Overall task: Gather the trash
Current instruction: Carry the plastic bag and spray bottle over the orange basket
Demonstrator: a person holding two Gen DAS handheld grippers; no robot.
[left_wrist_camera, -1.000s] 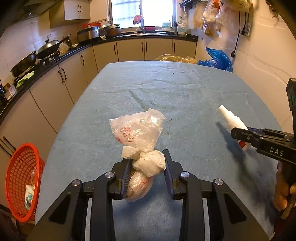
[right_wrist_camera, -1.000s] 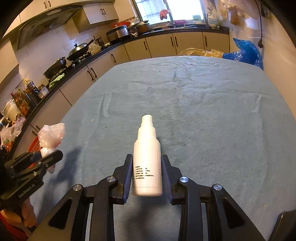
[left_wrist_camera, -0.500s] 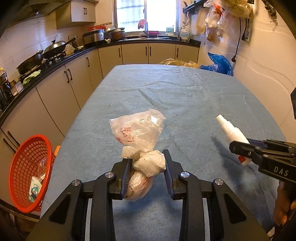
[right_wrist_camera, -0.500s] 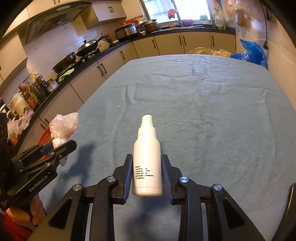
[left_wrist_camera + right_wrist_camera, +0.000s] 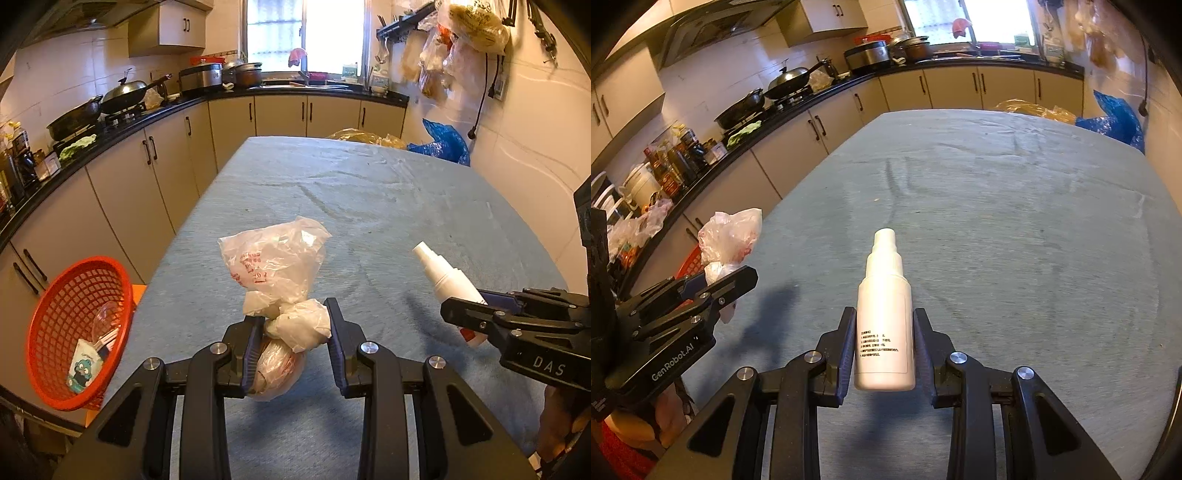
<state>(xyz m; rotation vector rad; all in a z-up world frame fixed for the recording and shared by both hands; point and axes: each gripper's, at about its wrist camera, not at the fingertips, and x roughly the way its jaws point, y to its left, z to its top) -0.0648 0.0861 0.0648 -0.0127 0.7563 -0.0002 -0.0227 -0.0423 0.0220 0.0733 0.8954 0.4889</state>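
Both grippers are loaded. Left gripper (image 5: 295, 343) is clamped on a knotted plastic bag (image 5: 275, 273), its jaws pinching the twisted neck so the bag's printed top stands above them and a fuller bulge hangs below. Right gripper (image 5: 884, 347) is clamped on a white spray bottle (image 5: 885, 314), nozzle pointing forward, held clear above the blue-covered counter (image 5: 1015, 229).

Judging by this, pickup of these two pieces is done and the drop-off is left. The likely target is the red basket (image 5: 74, 332) just off the counter's left edge, which already holds a small printed packet and what looks like clear plastic. No other loose trash shows on the counter top.

Only the left wrist view shows the basket's inside and how near the bag hangs to it; it catches the bottle merely from the side. Conversely, the right wrist view shows the bottle's label and grip squarely, but only a sliver of red behind the bag.
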